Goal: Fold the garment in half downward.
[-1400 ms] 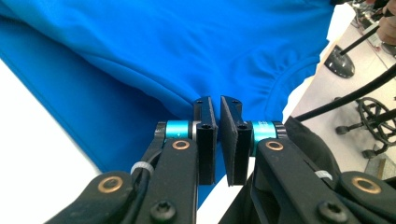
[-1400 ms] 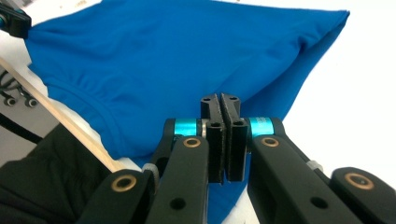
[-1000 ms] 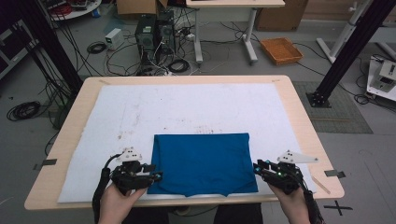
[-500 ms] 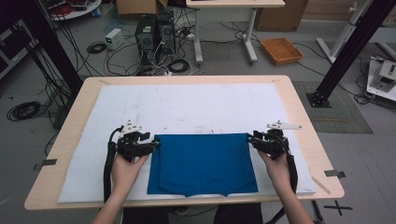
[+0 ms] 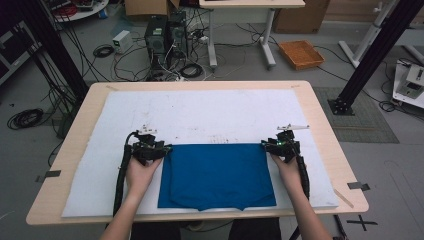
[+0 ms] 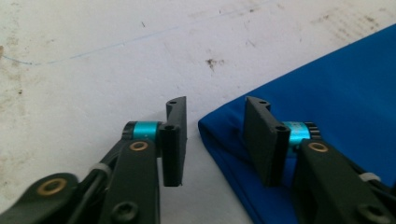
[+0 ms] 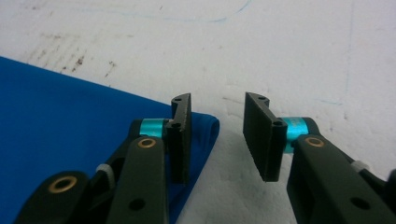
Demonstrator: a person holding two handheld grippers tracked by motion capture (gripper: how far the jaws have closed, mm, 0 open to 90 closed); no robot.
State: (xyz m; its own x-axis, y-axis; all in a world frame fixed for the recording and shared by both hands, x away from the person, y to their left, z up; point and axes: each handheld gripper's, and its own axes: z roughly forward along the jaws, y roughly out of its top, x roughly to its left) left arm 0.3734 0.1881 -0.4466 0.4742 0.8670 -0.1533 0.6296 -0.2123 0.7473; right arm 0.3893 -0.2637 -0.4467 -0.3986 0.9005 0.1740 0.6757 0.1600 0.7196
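A folded blue fabric garment (image 5: 216, 175) lies flat on the white mat (image 5: 200, 115) covering the wooden surface (image 5: 320, 105). At the garment's far left corner, the left tongs (image 5: 161, 149) are apart; at its far right corner, the right tongs (image 5: 270, 145) likewise gape, gripping nothing.

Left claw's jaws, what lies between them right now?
In the left gripper view, the blue cloth's folded corner and bare white mat lie in the open left claw.

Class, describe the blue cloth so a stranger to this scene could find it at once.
Start at the wooden table with a white mat covering it. On the mat's near half lies the blue cloth, folded flat between two open grippers. It is the one solid blue thing on the stained white surface.
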